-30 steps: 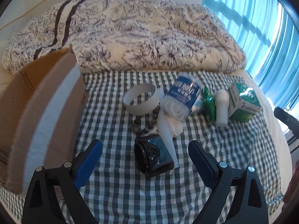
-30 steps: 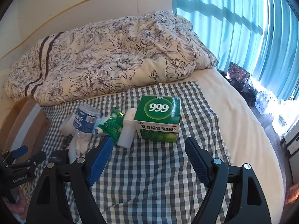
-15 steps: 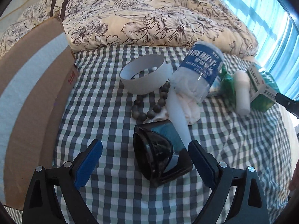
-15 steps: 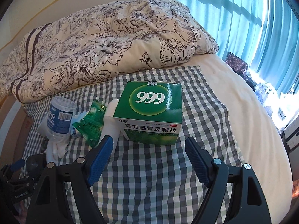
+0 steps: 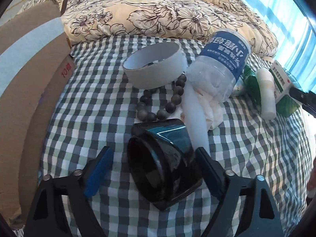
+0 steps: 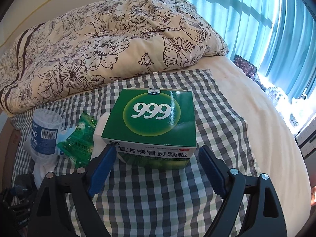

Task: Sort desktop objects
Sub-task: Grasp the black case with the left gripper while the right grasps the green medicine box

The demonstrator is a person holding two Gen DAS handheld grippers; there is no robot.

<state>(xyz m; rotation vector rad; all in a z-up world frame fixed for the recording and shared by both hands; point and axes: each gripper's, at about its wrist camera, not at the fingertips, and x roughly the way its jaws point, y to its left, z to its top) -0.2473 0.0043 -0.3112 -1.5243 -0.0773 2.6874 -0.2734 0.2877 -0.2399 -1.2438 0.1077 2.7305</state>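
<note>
Between my left gripper (image 5: 154, 167) fingers: the black glossy case (image 5: 164, 162), lying on the checked cloth (image 5: 88, 102). Jaws spread wide, the right pad at its edge, the left one clear of it. Just past it, a bead bracelet (image 5: 164, 102), a white tape ring (image 5: 154, 69), a tipped water bottle (image 5: 219, 69) on crumpled tissue (image 5: 213, 110). Cardboard box (image 5: 29, 83) off to the left.

My right gripper (image 6: 156, 165) is also spread wide, nothing clamped; the green 999 medicine box (image 6: 156, 124) sits just ahead, its near face between the fingertips. Green sachet (image 6: 81, 138) and a white tube (image 6: 98, 136) beside the box; floral duvet (image 6: 108, 47) behind.
</note>
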